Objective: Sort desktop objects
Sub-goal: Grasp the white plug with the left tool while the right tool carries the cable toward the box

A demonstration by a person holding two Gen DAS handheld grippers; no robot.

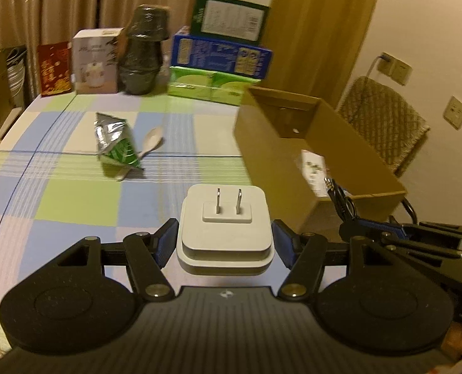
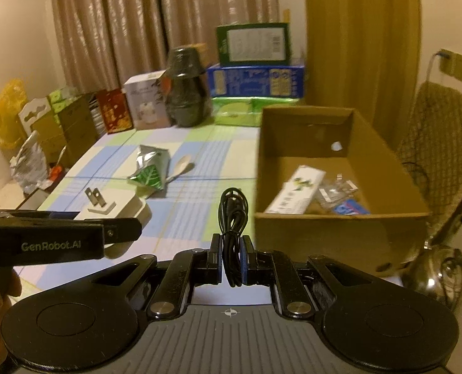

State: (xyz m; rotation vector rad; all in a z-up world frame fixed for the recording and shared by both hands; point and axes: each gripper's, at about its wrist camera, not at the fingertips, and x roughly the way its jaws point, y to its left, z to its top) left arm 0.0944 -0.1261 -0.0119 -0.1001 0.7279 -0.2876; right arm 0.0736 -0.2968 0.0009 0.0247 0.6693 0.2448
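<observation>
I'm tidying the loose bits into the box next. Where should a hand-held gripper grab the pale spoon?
Grip the spoon just below its bowl, coming from above with the fingers across its narrow width. It lies flat, and its lower handle is hidden under the foil packet.

Both grippers are built of black linkages with brass-coloured rivets; blue fingertip pads (image 1: 165, 244) are fitted; "GenRobot.AI" is printed on the left gripper (image 2: 112, 233).

White charger (image 1: 224, 233), black cable (image 2: 233, 218), green-blue checked tablecloth (image 1: 75, 193), brown box (image 2: 324, 233).
</observation>
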